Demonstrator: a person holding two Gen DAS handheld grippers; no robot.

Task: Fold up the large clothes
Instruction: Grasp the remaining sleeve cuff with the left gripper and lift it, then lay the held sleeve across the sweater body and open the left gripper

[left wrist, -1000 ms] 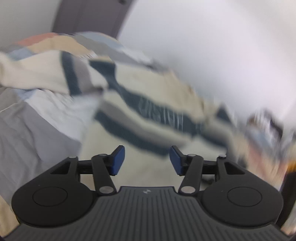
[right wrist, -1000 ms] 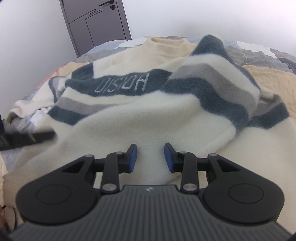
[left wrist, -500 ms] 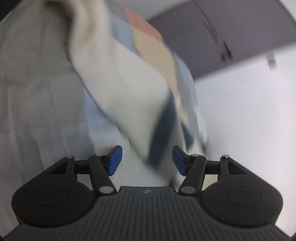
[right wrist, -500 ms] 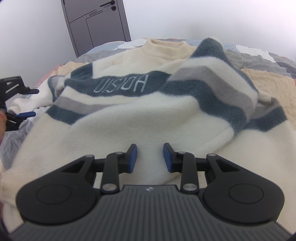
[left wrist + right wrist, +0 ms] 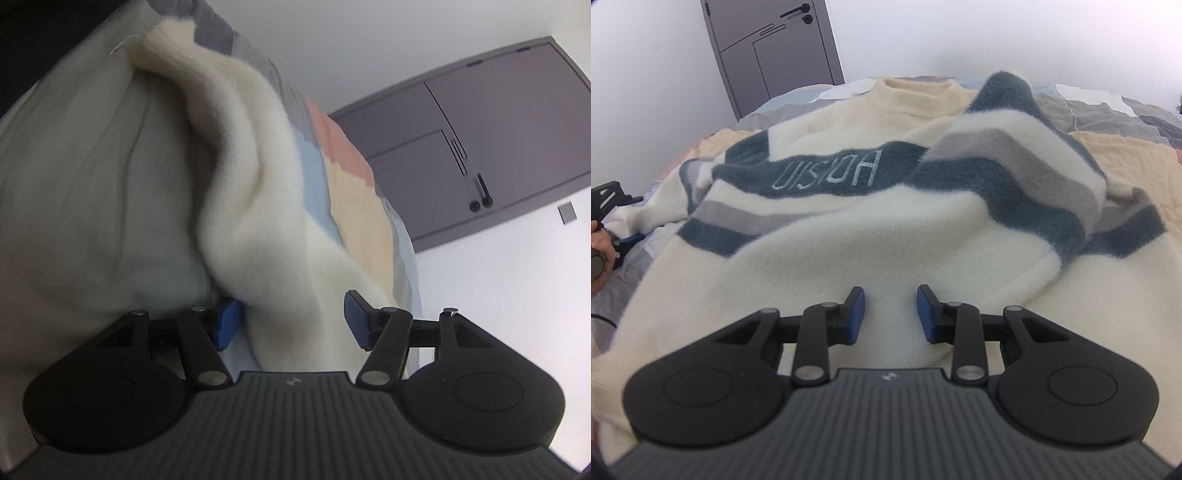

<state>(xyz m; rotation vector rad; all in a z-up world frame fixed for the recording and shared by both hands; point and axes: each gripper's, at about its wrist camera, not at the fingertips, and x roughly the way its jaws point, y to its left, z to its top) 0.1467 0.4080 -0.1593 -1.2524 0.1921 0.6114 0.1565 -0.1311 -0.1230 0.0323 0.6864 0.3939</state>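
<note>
Left gripper (image 5: 291, 319), rolled sideways, straddles the cream sleeve (image 5: 255, 192) with blue pads apart; whether they press it cannot be told. At nine o'clock in the right wrist view, a hand (image 5: 597, 243) holds that gripper beside the sleeve's end. Centre, the striped fleece sweater (image 5: 871, 236), lettered "USIOA" as best it reads, lies spread on a patchwork quilt (image 5: 1126, 147). Right gripper (image 5: 891, 314) hovers at six o'clock, pads parted, nothing between them.
</note>
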